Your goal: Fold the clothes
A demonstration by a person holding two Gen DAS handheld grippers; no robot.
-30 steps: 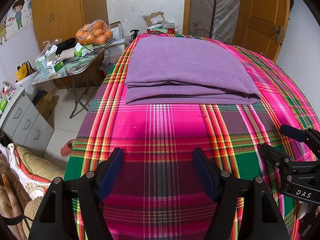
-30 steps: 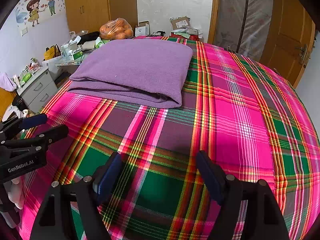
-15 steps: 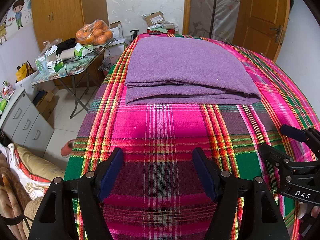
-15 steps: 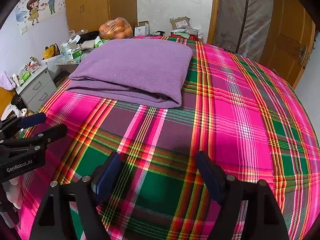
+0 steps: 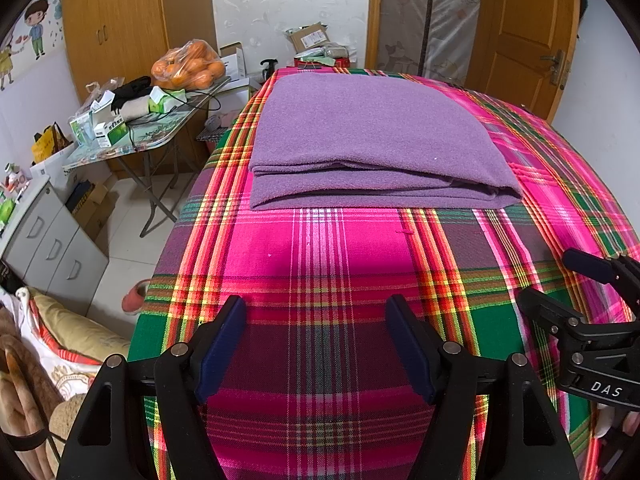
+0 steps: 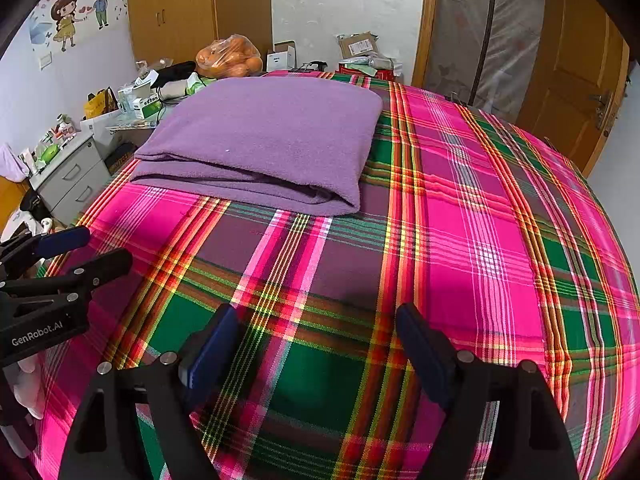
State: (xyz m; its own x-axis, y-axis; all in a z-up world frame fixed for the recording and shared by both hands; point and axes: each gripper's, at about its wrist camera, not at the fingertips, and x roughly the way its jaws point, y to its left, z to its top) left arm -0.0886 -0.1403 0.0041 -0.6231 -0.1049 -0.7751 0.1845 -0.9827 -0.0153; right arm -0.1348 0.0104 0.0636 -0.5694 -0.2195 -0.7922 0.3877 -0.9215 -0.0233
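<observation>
- We see the purple cloth (image 5: 372, 136) lying on the far half of the bed (image 5: 328, 264), toward its left side. It is folded into a flat, neat pile with a few layers showing at the near edge.
- We think it lies there because the folding is done, or nearly done. Its edges line up well and nothing hangs loose.
- Our left gripper (image 5: 316, 344) hovers low over the near part of the plaid bedcover. Its jaws are wide apart and hold nothing.
- Our right gripper (image 6: 316, 344) is the same: jaws wide apart, nothing between them, over the near part of the bed.
- Both grippers are well apart from the cloth. We think they are held back like this because they have let go and are resting, or waiting for the next piece.
- The two grippers sit side by side. Each camera catches the other one at the edge of its picture.
- We cannot see inside the folds, so we cannot tell what kind of clothing this is, or how many times it was folded.
- The far edge of the cloth is hard to make out from this low angle.
- The near end of the bed is hidden under the grippers.
- The person's hands are mostly cut off at the picture edges.
- A side table (image 5: 132, 140) with a bag of oranges (image 5: 188, 66) stands left of the bed.
</observation>
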